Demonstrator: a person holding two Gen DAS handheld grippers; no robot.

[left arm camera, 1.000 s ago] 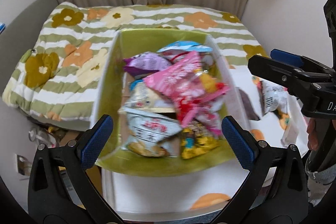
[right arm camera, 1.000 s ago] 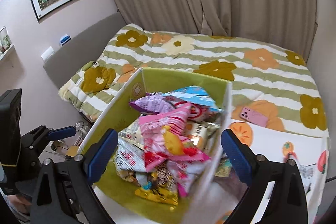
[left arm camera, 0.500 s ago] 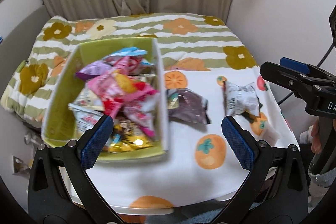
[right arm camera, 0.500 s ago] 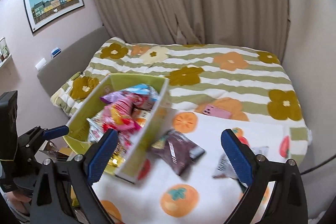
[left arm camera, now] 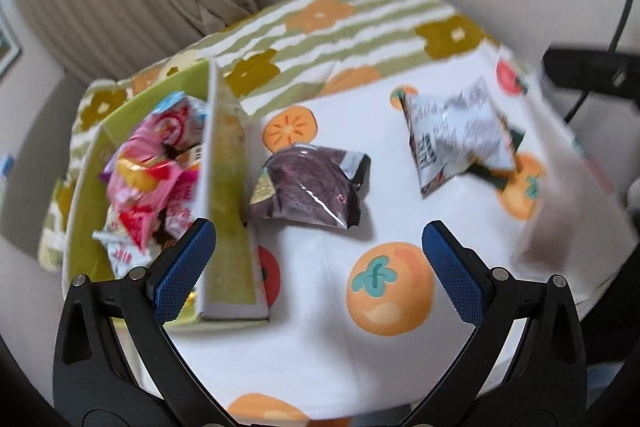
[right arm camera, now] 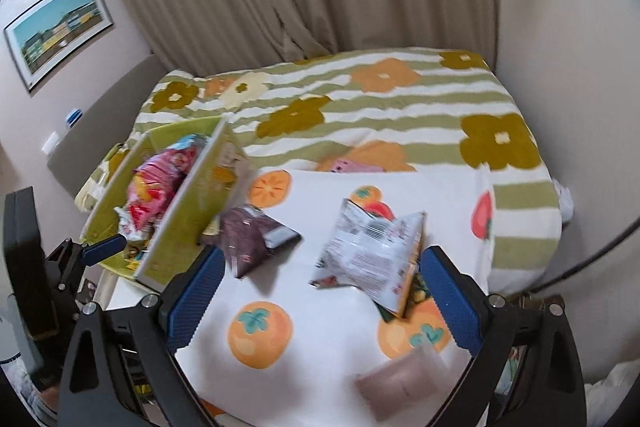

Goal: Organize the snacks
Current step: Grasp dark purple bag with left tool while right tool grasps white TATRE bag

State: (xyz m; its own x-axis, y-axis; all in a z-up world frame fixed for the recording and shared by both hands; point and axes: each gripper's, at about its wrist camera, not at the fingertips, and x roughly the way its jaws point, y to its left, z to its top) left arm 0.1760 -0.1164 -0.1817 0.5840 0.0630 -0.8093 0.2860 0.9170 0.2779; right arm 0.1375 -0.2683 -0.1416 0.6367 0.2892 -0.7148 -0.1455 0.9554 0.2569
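A green box (left arm camera: 224,219) (right arm camera: 188,203) full of snack packets (left arm camera: 152,171) stands at the table's left. A dark purple packet (left arm camera: 312,191) (right arm camera: 252,239) lies just right of the box. A silver and white packet (left arm camera: 456,135) (right arm camera: 372,251) lies further right. My left gripper (left arm camera: 320,263) is open and empty, above the table's front, its left finger by the box's near corner. My right gripper (right arm camera: 320,299) is open and empty, with the silver packet just ahead of its right finger.
The table wears a white cloth with orange fruit prints (left arm camera: 388,283). A small pinkish-brown object (right arm camera: 404,383) lies blurred near the front right edge. A bed with a striped flower quilt (right arm camera: 380,107) is behind, with a pink phone (right arm camera: 352,166) on it.
Both views have swung right, from the box towards the open table. The two loose packets now lie ahead of the grippers. Both grippers stay open.
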